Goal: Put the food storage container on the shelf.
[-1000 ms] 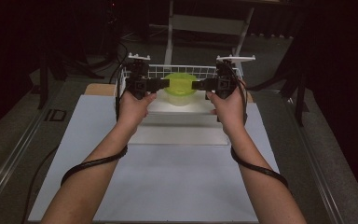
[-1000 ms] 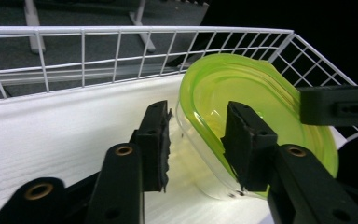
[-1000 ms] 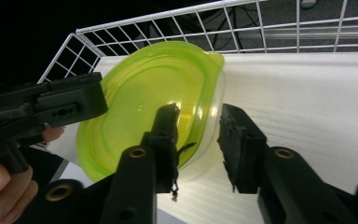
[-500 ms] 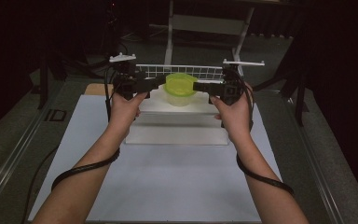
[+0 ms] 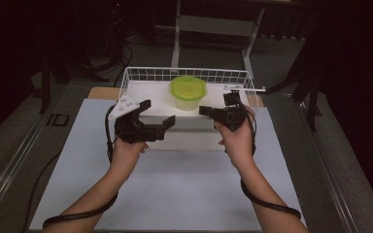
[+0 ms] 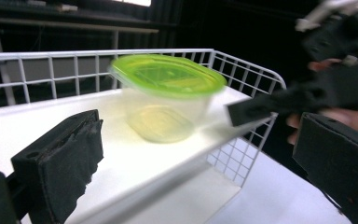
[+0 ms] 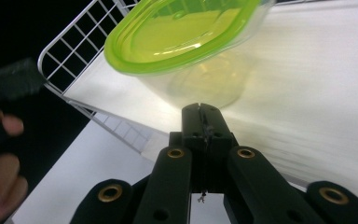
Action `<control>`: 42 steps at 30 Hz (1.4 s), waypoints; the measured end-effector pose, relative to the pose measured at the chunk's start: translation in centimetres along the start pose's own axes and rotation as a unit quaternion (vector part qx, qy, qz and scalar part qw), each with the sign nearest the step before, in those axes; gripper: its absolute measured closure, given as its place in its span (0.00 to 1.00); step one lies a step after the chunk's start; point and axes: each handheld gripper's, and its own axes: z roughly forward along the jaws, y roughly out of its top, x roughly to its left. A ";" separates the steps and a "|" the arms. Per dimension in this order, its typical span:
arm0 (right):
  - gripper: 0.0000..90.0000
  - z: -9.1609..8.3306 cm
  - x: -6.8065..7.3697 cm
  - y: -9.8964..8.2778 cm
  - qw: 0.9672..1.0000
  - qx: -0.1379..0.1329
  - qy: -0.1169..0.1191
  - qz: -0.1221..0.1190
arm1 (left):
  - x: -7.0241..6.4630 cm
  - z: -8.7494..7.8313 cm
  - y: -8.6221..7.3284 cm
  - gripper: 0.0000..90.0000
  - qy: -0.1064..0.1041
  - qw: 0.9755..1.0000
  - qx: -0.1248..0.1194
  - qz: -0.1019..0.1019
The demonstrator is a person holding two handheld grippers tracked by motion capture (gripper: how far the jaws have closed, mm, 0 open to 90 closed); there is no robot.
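At the near edge of the white shelf my left gripper, jaws just spread, holds nothing; my right gripper has just pinched together empty. Beyond them the green-lidded container sits inside the wire basket, so placing looks done and only withdrawal remains.

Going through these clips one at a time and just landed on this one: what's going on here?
A person works at a table with a gripper in each hand. A clear container with a green lid sits on the white shelf inside a wire basket, with neither gripper touching it. Both grippers have pulled back toward the person from either side of the container. The left gripper has just been opening and stands wide with nothing between its jaws; the right gripper has just closed, empty.
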 end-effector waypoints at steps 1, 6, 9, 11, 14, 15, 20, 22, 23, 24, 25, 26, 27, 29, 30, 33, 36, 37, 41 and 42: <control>1.00 0.3 0.1 0.0 1.000 0.001 -0.001 -0.002 | -0.3 -0.3 -0.5 0.02 -0.002 1.000 0.000 0.002; 1.00 1.4 0.6 0.2 1.000 0.012 0.000 -0.003 | -1.4 -1.3 -2.7 0.02 -0.003 1.000 -0.006 0.004; 1.00 1.9 0.6 0.5 1.000 0.010 -0.006 0.000 | -1.8 -1.5 -3.6 0.02 -0.011 1.000 0.000 0.006; 1.00 2.2 0.5 0.7 1.000 0.008 -0.011 0.002 | -2.0 -1.6 -4.1 0.02 -0.017 1.000 0.008 0.007; 1.00 2.4 0.3 1.0 1.000 0.009 -0.015 0.006 | -2.2 -1.8 -4.6 0.02 -0.024 1.000 0.006 0.007; 1.00 2.4 0.2 1.0 1.000 0.008 -0.013 0.009 | -2.3 -1.9 -4.8 0.02 -0.025 1.000 0.006 0.009; 0.99 2.0 0.4 0.7 1.000 0.005 -0.005 0.007 | -2.6 -2.3 -5.5 0.02 -0.034 0.999 0.007 0.004; 0.96 1.6 0.7 0.3 1.000 0.004 0.002 0.001 | -2.5 -2.4 -5.8 0.02 -0.035 0.999 0.009 0.006; 0.95 1.4 0.9 0.1 1.000 0.003 0.008 -0.002 | -2.5 -2.5 -5.8 0.02 -0.036 0.999 0.009 0.003; 0.91 1.1 1.2 -0.1 1.000 0.000 0.015 -0.005 | -2.6 -2.7 -5.9 0.02 -0.037 0.999 0.007 0.002; 0.83 0.8 1.5 -0.4 1.000 0.001 0.019 -0.015 | -2.6 -2.7 -5.9 0.02 -0.040 0.999 0.007 0.002; 0.79 0.6 1.8 -0.6 1.000 -0.001 0.022 -0.022 | -2.6 -2.9 -5.9 0.02 -0.044 0.999 0.004 0.005; 0.79 0.6 1.8 -0.6 1.000 -0.001 0.022 -0.022 | -2.6 -2.9 -5.9 0.02 -0.044 0.999 0.004 0.005; 0.60 -0.3 2.5 -1.5 0.998 -0.005 0.040 -0.043 | -2.9 -3.4 -5.7 0.02 -0.049 0.998 -0.007 0.026; 0.54 -0.5 2.7 -1.9 0.998 -0.011 0.042 -0.052 | -3.0 -3.5 -5.7 0.02 -0.052 0.998 -0.012 0.030; 0.36 -1.0 3.3 -3.0 0.994 -0.026 0.037 -0.095 | -3.2 -3.8 -5.6 0.02 -0.059 0.997 -0.015 0.043; 0.19 -1.3 3.6 -4.3 0.989 -0.048 0.048 -0.129 | -3.5 -3.9 -5.5 0.02 -0.061 0.996 -0.003 0.058; 0.19 -1.3 3.6 -4.3 0.989 -0.048 0.048 -0.129 | -3.5 -3.9 -5.5 0.02 -0.061 0.996 -0.003 0.058; 0.16 -1.5 3.3 -5.8 0.986 -0.056 0.042 -0.154 | -3.5 -4.3 -5.5 0.02 -0.068 0.996 -0.013 0.054; 0.16 -1.6 3.0 -6.3 0.985 -0.060 0.037 -0.155 | -3.4 -4.3 -5.6 0.02 -0.071 0.996 -0.014 0.051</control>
